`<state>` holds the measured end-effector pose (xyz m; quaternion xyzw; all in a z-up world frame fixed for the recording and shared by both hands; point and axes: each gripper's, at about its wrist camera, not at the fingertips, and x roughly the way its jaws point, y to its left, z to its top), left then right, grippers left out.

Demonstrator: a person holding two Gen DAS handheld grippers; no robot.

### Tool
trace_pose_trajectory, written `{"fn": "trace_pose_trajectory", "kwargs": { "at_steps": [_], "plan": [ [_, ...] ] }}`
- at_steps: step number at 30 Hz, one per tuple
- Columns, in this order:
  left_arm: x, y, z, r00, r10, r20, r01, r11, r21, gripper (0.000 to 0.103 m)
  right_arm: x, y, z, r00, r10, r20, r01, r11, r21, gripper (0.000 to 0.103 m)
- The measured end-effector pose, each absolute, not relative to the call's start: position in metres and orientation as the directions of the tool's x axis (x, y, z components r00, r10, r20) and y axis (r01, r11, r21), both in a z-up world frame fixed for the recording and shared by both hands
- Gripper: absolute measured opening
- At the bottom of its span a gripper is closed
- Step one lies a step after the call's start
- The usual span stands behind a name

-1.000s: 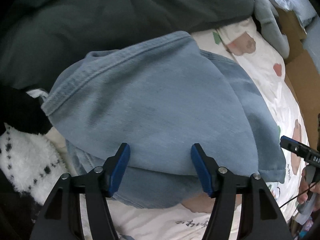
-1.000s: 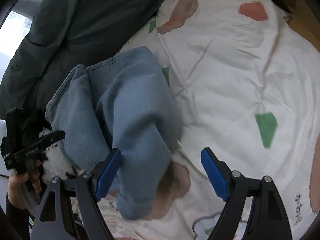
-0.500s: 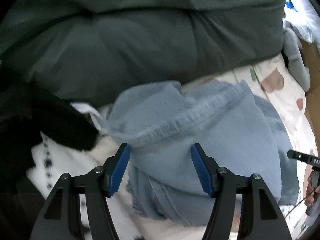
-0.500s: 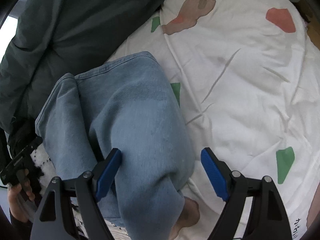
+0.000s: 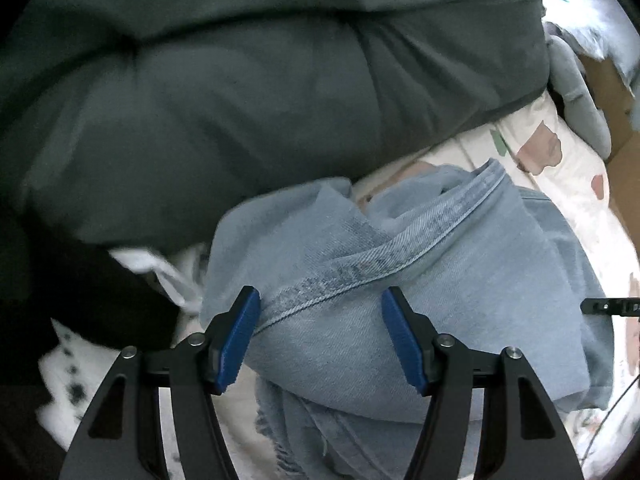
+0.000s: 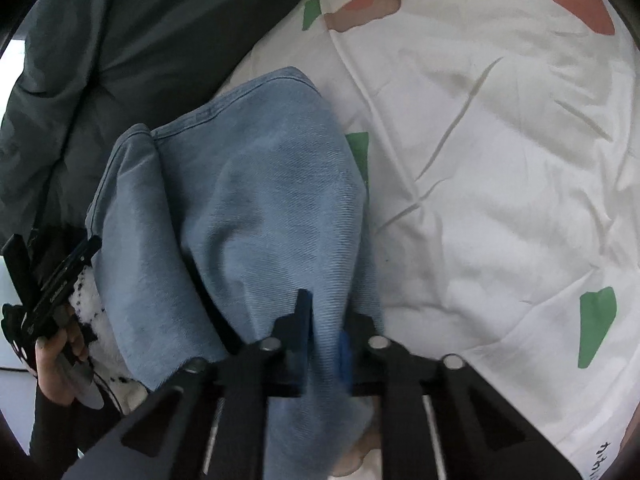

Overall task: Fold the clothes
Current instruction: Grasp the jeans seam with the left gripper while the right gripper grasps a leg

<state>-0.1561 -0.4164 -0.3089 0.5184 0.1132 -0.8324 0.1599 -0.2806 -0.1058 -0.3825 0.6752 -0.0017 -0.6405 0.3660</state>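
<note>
Right wrist view: the right gripper [image 6: 324,332] is clamped on a fold of the light-blue jeans [image 6: 248,216], which lie bunched on the patterned white bedsheet [image 6: 500,160] beside a dark green duvet [image 6: 120,40]. The left gripper [image 5: 322,336], jaws closing from half-wide, straddles a seam of the denim without pinching it. If the left pads close on a single loose layer, the stack could slide apart when lifted; the right grip, taken on a thick fold, may slip under the cloth's weight.
</note>
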Motion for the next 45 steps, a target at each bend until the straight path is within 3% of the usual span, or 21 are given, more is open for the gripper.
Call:
{"fn": "trace_pose_trajectory", "kwargs": {
  "at_steps": [1, 3, 5, 8, 11, 20, 30, 41, 45],
  "plan": [
    [-0.155, -0.418, -0.31, -0.411, -0.126, -0.903, 0.385, -0.922, -0.046, 0.052, -0.281, -0.104, -0.38, 0.172, -0.471, -0.865, 0.471, -0.732, 0.492, 0.004],
    [-0.155, -0.416, -0.308, -0.407, -0.115, -0.906, 0.364, -0.93, -0.045, 0.043, -0.283, -0.099, -0.372, 0.144, -0.475, -0.868, 0.471, -0.738, 0.482, 0.003],
    [-0.154, -0.412, -0.302, -0.412, -0.114, -0.904, 0.347, -0.937, -0.04, 0.027, -0.287, -0.091, -0.363, 0.115, -0.489, -0.865, 0.462, -0.744, 0.482, 0.003],
    [-0.151, -0.409, -0.293, -0.431, -0.077, -0.899, 0.333, -0.94, -0.079, 0.015, -0.293, -0.078, -0.346, 0.073, -0.51, -0.857, 0.448, -0.751, 0.485, 0.003],
    [-0.148, -0.399, -0.281, -0.453, -0.054, -0.89, 0.306, -0.947, -0.099, 0.01, -0.295, -0.067, -0.326, 0.035, -0.524, -0.851, 0.445, -0.755, 0.483, 0.003],
    [-0.124, -0.371, -0.227, -0.546, 0.032, -0.837, 0.259, -0.944, -0.205, 0.007, -0.301, -0.052, -0.255, -0.079, -0.554, -0.829, 0.476, -0.751, 0.457, 0.003],
    [-0.109, -0.339, -0.205, -0.569, 0.176, -0.804, 0.194, -0.921, -0.338, 0.007, -0.329, -0.038, -0.185, -0.22, -0.536, -0.815, 0.519, -0.772, 0.367, 0.003],
    [-0.116, -0.277, -0.207, -0.51, 0.343, -0.789, 0.084, -0.893, -0.442, 0.007, -0.367, 0.019, -0.16, -0.343, -0.477, -0.809, 0.42, -0.848, 0.322, 0.003],
    [-0.118, -0.251, -0.219, -0.47, 0.408, -0.783, 0.058, -0.871, -0.488, 0.007, -0.38, 0.039, -0.181, -0.321, -0.435, -0.842, 0.339, -0.882, 0.327, 0.004]
  ]
}}
